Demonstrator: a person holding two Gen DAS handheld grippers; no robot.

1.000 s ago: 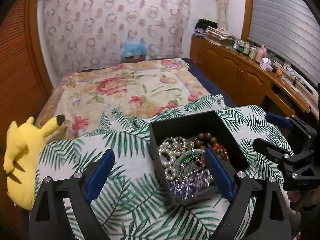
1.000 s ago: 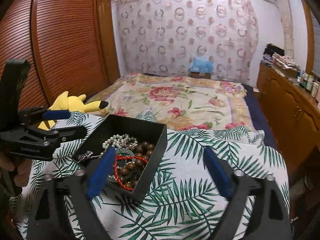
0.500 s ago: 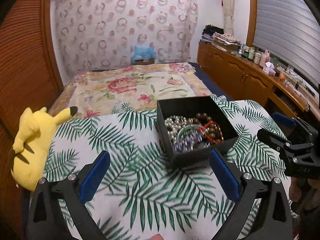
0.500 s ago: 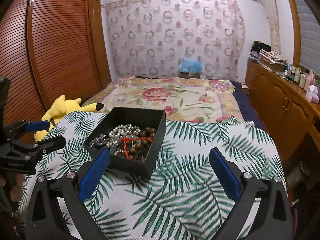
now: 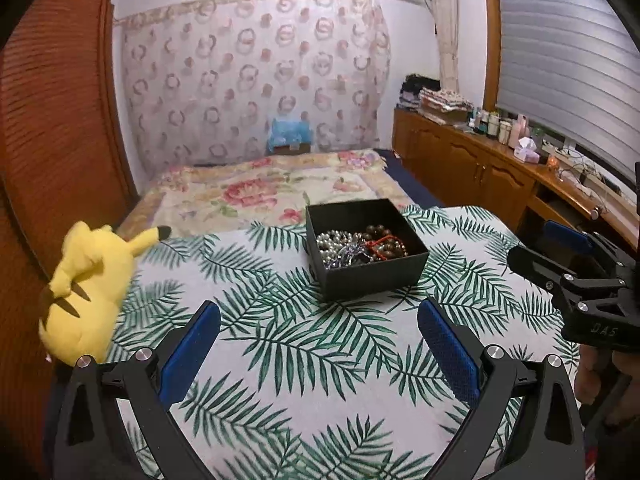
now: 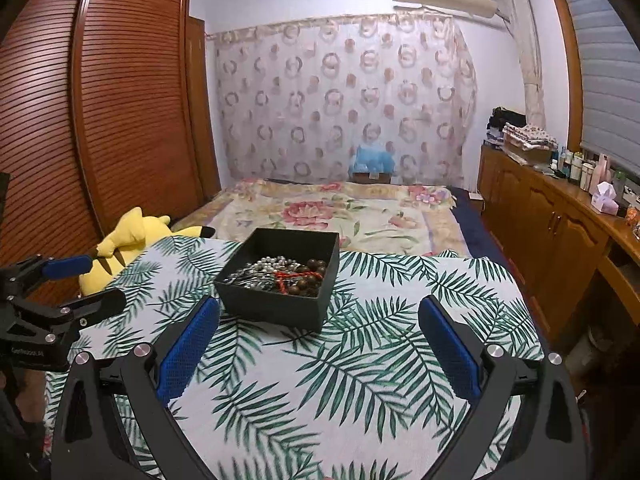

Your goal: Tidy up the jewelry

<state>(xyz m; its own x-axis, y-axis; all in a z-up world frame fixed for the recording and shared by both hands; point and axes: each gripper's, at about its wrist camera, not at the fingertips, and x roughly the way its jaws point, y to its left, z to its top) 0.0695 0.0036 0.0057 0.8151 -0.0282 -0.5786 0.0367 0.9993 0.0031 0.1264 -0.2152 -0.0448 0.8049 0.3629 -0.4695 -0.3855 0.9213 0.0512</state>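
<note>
Jewelry (image 5: 360,246) lies heaped in an open black box (image 5: 372,276) that sits on a palm-leaf tablecloth (image 5: 312,352): a strand of pearl beads (image 5: 332,242), dark brown wooden beads (image 5: 390,242), a red cord (image 5: 382,244) and some silvery pieces tangled together. The box stands toward the far edge of the table, its lid off, nothing touching it.

The left gripper (image 5: 318,340) hovers above the cloth on the near side of the box, its blue-padded fingers (image 5: 188,354) spread wide with nothing between them. The right gripper (image 6: 318,336) hangs likewise short of the box, jaws wide apart and holding nothing; in the left wrist view it shows at the right edge, well apart from the box.

A yellow Pikachu plush (image 5: 90,284) lies at the table's left edge. Beyond the table is a bed with a floral quilt (image 6: 344,210), a patterned curtain (image 6: 340,100) behind it, a slatted wooden wardrobe (image 6: 100,100) on the left and a wooden sideboard (image 6: 560,232) with bottles on the right.
</note>
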